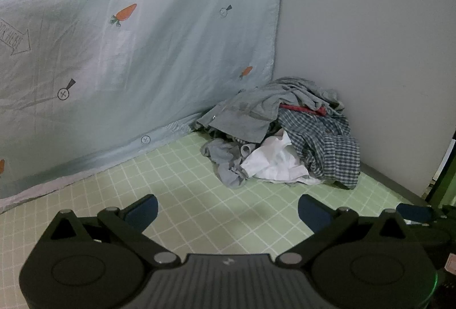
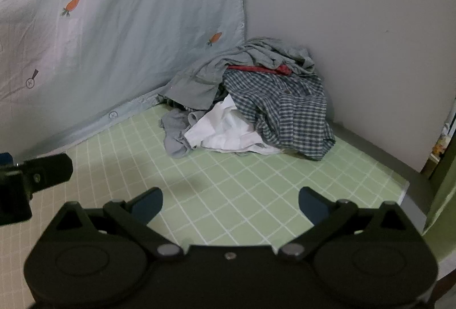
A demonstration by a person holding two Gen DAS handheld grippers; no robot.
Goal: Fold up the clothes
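Note:
A pile of crumpled clothes (image 1: 282, 132) lies in the far corner of a green checked surface (image 1: 199, 209). It holds a grey-green shirt (image 1: 245, 115), a blue plaid shirt (image 1: 327, 146), a white garment (image 1: 273, 161), a grey piece (image 1: 225, 163) and a red strip (image 1: 302, 109). The pile also shows in the right wrist view (image 2: 250, 109). My left gripper (image 1: 228, 212) is open and empty, well short of the pile. My right gripper (image 2: 230, 205) is open and empty, also short of the pile.
A pale blue sheet with carrot prints (image 1: 128, 52) hangs along the left side. A grey wall (image 1: 370, 38) stands behind the pile. The surface's right edge (image 2: 404, 186) drops off. The left gripper's body (image 2: 31, 175) shows at the left of the right wrist view.

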